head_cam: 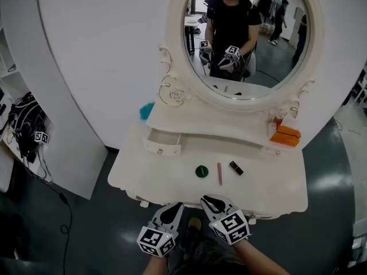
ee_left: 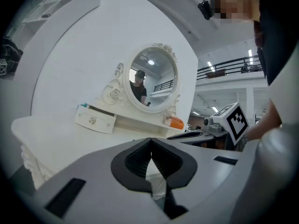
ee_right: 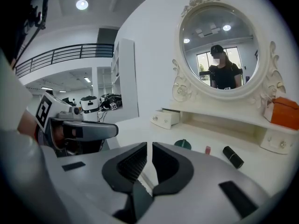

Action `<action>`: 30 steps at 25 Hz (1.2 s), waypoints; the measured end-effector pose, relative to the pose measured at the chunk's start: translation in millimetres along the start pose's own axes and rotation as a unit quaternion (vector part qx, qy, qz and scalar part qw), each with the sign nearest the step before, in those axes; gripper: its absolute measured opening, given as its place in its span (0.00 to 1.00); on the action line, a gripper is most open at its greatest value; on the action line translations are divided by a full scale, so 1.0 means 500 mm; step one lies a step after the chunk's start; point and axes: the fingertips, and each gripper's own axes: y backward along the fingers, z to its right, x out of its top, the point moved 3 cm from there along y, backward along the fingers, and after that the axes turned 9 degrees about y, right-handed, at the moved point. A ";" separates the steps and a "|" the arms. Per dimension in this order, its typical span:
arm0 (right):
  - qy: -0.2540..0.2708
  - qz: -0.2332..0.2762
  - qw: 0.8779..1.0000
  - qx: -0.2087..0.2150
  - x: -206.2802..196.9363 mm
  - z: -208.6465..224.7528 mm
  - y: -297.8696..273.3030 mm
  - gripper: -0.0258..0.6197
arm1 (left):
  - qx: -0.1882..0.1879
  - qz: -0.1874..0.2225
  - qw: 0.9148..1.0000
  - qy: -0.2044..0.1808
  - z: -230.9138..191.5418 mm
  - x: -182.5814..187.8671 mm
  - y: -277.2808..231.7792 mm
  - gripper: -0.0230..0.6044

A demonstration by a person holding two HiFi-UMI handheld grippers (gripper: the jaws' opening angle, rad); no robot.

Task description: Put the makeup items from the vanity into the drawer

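On the white vanity top (head_cam: pixel 269 185) lie a round green compact (head_cam: pixel 202 171), a thin pink stick (head_cam: pixel 219 173) and a black lipstick tube (head_cam: pixel 235 168). The small left drawer (head_cam: pixel 163 142) stands pulled out. My left gripper (head_cam: pixel 175 207) and right gripper (head_cam: pixel 207 200) hover side by side over the vanity's front edge, both shut and holding nothing. The right gripper view has its jaws (ee_right: pixel 149 146) nearly touching, with the compact (ee_right: pixel 183 144), stick (ee_right: pixel 208 150) and lipstick (ee_right: pixel 232 156) beyond them. In the left gripper view the jaws (ee_left: pixel 150 141) meet at the tip, facing the drawer (ee_left: pixel 96 120).
An oval mirror (head_cam: pixel 246 36) rises behind the shelf and reflects a person. An orange box (head_cam: pixel 285 135) sits on the shelf at the right, a teal object (head_cam: pixel 147 110) at the left. Cables and gear (head_cam: pixel 26 130) lie on shelving far left.
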 end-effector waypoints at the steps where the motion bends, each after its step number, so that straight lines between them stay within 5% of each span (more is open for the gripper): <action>1: -0.001 -0.007 1.000 -0.001 0.002 0.015 -0.017 0.08 | -0.001 0.000 1.000 0.000 -0.010 0.009 -0.016 0.06; 13: -0.027 -0.091 0.995 -0.016 -0.021 0.155 -0.163 0.21 | 0.009 -0.022 1.000 0.003 -0.108 0.052 -0.133 0.06; 23: 0.017 -0.187 0.982 0.006 -0.056 0.190 -0.231 0.20 | -0.001 -0.034 0.999 0.011 -0.140 0.105 -0.200 0.06; 30: 0.029 -0.201 0.978 0.037 -0.055 0.180 -0.230 0.10 | -0.002 -0.032 0.999 0.012 -0.154 0.133 -0.224 0.06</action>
